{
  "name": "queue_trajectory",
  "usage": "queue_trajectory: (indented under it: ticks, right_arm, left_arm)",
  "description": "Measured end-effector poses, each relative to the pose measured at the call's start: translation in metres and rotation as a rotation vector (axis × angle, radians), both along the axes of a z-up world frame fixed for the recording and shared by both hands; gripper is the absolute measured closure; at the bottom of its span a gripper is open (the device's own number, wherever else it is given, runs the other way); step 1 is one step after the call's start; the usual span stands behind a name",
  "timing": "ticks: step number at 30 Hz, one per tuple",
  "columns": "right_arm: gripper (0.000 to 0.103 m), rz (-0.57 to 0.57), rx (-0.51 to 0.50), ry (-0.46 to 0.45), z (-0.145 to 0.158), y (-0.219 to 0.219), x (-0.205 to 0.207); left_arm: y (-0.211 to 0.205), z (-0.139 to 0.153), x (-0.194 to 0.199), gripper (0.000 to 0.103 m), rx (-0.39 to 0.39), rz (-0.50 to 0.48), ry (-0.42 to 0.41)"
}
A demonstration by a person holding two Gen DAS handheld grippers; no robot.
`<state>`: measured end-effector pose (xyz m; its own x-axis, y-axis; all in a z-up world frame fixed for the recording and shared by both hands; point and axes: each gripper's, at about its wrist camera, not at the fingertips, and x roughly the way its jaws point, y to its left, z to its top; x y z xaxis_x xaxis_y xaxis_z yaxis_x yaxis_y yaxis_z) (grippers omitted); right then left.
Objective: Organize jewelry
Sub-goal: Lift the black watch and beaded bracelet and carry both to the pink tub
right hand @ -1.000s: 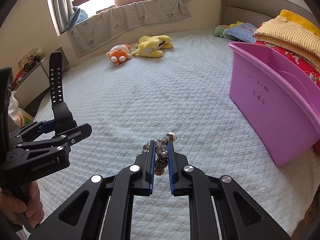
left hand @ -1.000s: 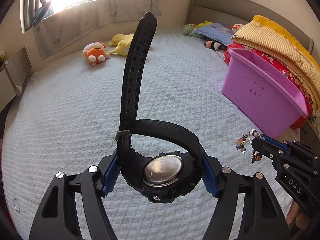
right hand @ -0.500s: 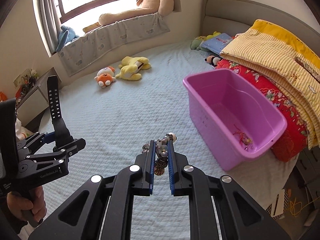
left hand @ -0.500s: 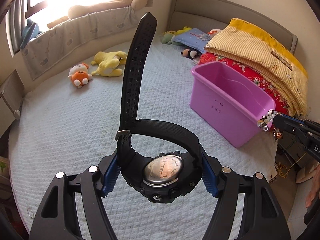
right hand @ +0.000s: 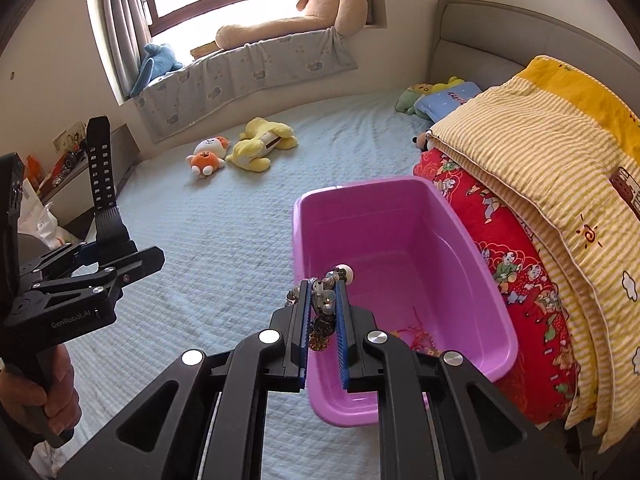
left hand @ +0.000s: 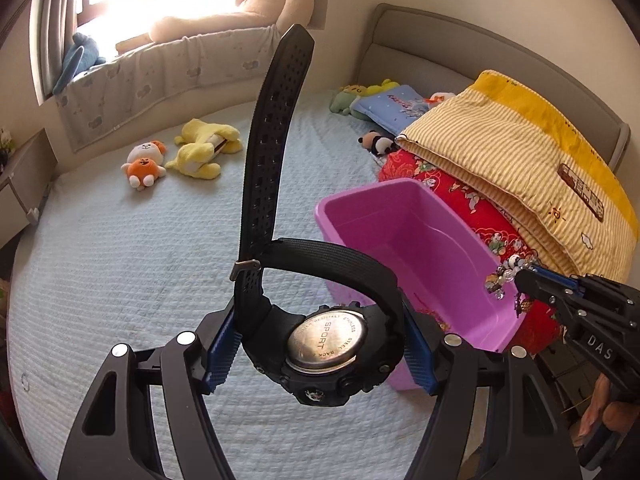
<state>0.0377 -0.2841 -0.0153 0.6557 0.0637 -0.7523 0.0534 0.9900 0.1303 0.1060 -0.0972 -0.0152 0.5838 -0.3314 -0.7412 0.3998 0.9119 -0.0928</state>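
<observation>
Bed (right hand: 224, 240) holds pink bin (right hand: 400, 188), red trinket inside at 5 o'clock. Left gripper (left hand: 320, 344) jaws clasp watch (left hand: 324, 344); right gripper (right hand: 322, 312) jaws clench bead bracelet (right hand: 326, 300). Both undeposited.

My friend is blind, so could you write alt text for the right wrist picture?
A gripper holds a beaded bracelet above a pink plastic tub on a bed. At left, a second gripper holds a black watch.

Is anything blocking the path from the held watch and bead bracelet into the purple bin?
Nothing visible does. The purple bin is open-topped with no lid; only a small reddish item lies on its floor. The right gripper holds the bead bracelet at the bin's near rim; the left gripper holds the watch beside it.
</observation>
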Motion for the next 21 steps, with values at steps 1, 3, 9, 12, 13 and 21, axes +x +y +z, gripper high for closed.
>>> queue_trajectory:
  ticks: [1, 3, 9, 12, 13, 21]
  right_arm:
    - [0.092, 0.003, 0.001, 0.006, 0.0, -0.01, 0.002]
    - [0.092, 0.002, 0.004, 0.017, -0.001, -0.025, 0.007]
    - [0.092, -0.036, 0.014, 0.054, -0.015, -0.058, 0.023]
    - [0.092, -0.061, 0.048, 0.083, -0.028, -0.072, 0.033]
    - [0.092, -0.063, 0.057, 0.096, -0.034, -0.076, 0.037]
    - [0.092, 0.054, 0.077, 0.205, -0.084, -0.1, 0.077]
  left_arm:
    - [-0.012, 0.0, 0.001, 0.035, 0.004, 0.0, 0.006]
    - [-0.036, -0.002, 0.005, 0.035, 0.017, -0.011, 0.013]
    - [-0.084, -0.018, 0.023, 0.035, 0.021, -0.043, 0.034]
    - [-0.101, -0.03, 0.033, 0.035, 0.024, -0.044, 0.062]
    - [-0.106, -0.034, 0.036, 0.035, 0.027, -0.041, 0.072]
    - [-0.133, -0.081, 0.048, 0.035, 0.068, 0.091, 0.193]
